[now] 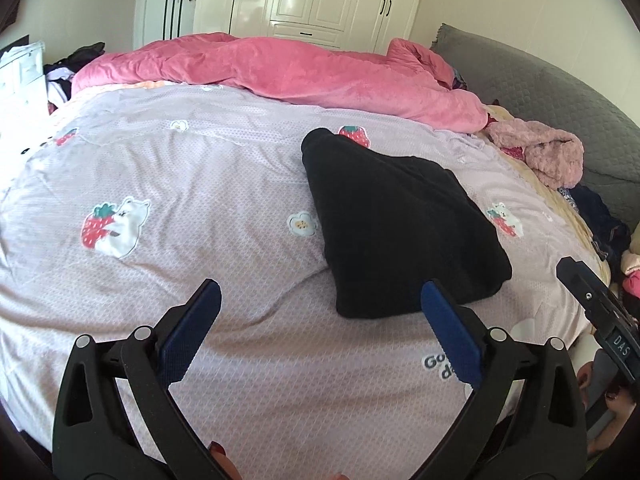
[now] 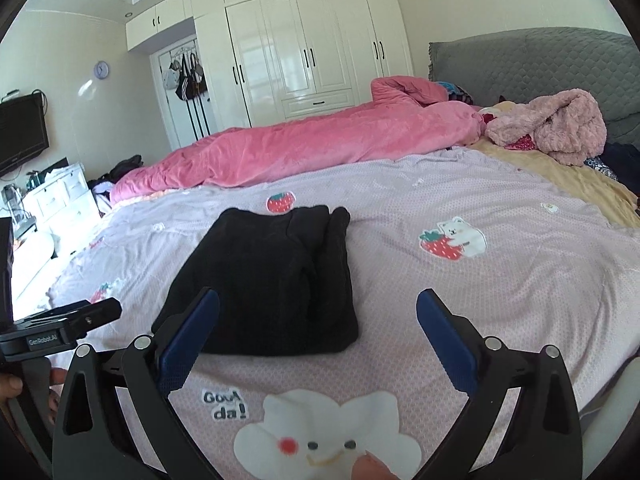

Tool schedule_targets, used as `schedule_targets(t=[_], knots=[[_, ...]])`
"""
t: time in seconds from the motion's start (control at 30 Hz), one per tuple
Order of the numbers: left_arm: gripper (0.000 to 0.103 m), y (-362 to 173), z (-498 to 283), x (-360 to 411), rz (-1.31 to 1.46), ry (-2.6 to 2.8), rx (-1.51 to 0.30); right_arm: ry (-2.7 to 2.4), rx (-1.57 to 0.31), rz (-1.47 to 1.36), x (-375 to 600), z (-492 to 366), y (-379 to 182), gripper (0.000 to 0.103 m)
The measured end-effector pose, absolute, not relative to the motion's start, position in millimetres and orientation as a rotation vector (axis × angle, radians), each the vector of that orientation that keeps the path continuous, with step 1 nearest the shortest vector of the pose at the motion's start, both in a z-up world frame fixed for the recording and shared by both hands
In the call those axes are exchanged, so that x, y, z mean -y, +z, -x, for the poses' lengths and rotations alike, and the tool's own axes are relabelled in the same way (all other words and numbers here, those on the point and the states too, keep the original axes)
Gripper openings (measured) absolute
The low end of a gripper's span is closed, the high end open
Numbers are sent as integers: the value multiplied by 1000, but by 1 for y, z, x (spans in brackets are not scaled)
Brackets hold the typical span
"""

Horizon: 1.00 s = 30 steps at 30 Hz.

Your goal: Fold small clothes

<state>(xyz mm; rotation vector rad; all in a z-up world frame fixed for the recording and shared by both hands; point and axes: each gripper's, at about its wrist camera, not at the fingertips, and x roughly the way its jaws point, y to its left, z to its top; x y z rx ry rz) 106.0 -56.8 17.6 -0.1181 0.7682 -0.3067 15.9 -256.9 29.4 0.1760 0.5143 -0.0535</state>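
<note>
Your left gripper [image 1: 320, 300] and right gripper [image 2: 318, 308] both have jaws spread wide and empty, while the folded black garment [image 2: 264, 280] lies flat on the bed [image 2: 500, 288] near its front edge.

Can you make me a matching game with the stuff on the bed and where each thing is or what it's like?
Things:
1. black garment
2. pink quilt
3. fluffy pink garment
4. right gripper

What fits:
A. bunched up along the far side of the bed
B. folded flat on the lilac bedcover
C. jaws wide open, holding nothing
D. crumpled near the grey headboard

Pairs: 1-B, 2-A, 3-D, 4-C
</note>
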Motion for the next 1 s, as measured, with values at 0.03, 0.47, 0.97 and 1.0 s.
schedule_targets(t=[0.03,0.47,0.97,1.0], knots=[[94,16,-102,56,119,-300,-767,-54,-524,-171,256,-13,27,98],[94,-3,-84,60,99,-306,-824,-82,-663,-95,242,-6,-4,99],[94,-5,-80,61,102,-302,-834,-80,-668,-83,239,-6,-5,99],[94,-4,-80,61,102,-302,-833,-81,-670,-86,239,-6,-4,99]])
